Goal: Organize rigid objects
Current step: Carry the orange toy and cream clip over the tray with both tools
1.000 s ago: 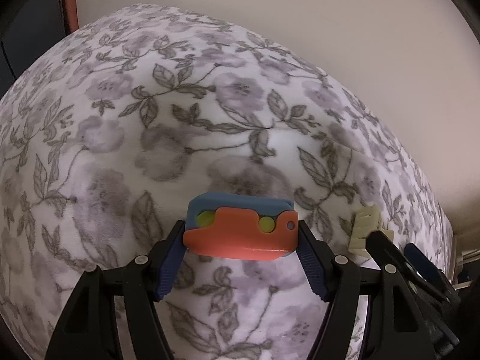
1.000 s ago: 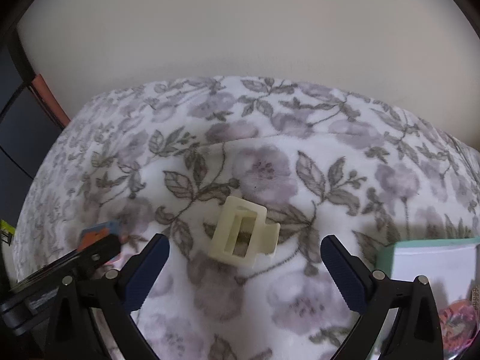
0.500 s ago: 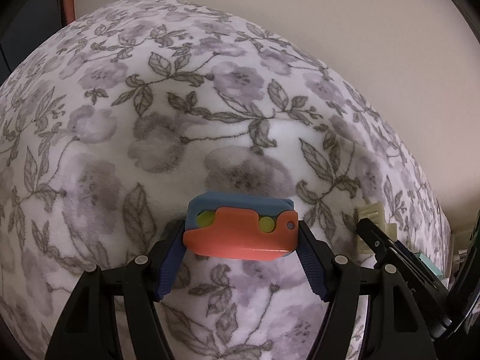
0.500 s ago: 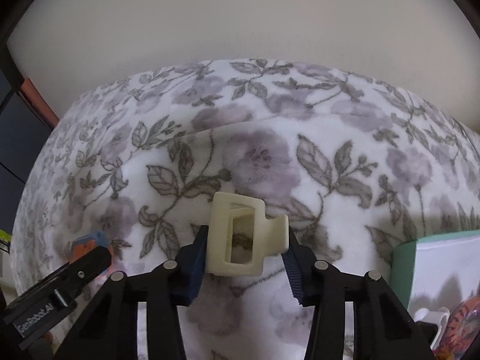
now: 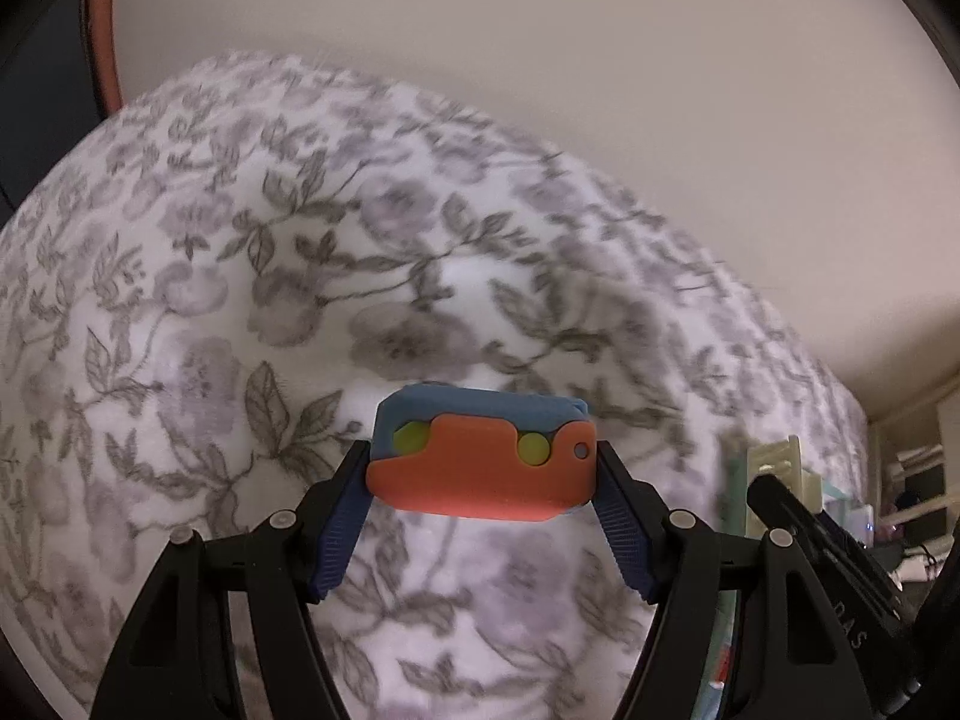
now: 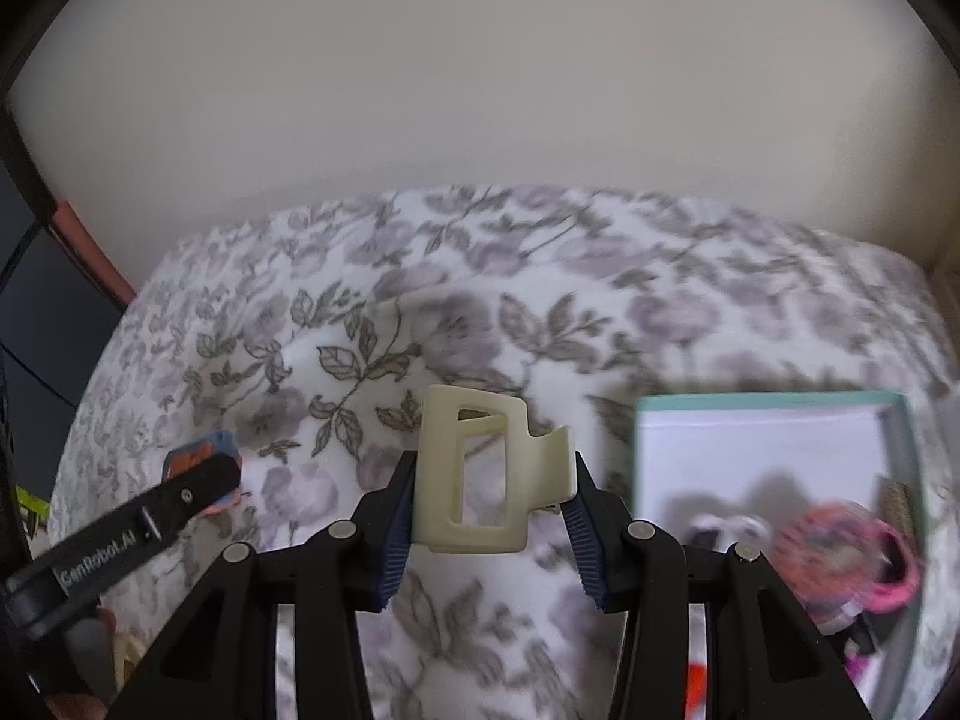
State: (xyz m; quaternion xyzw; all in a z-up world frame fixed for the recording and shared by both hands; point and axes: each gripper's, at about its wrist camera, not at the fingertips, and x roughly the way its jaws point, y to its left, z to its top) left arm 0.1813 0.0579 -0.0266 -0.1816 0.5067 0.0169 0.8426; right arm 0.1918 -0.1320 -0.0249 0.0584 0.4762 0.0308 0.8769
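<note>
1. The left gripper is clamped on an orange-and-blue block with yellow-green dots, held between its blue pads above the floral blanket
2. The right gripper is clenched on a cream hair claw clip, lifted off the blanket
3. Just right of the clip sits a teal-rimmed box holding a blurred pink item
4. Behind the blanket rises a plain beige wall
</note>
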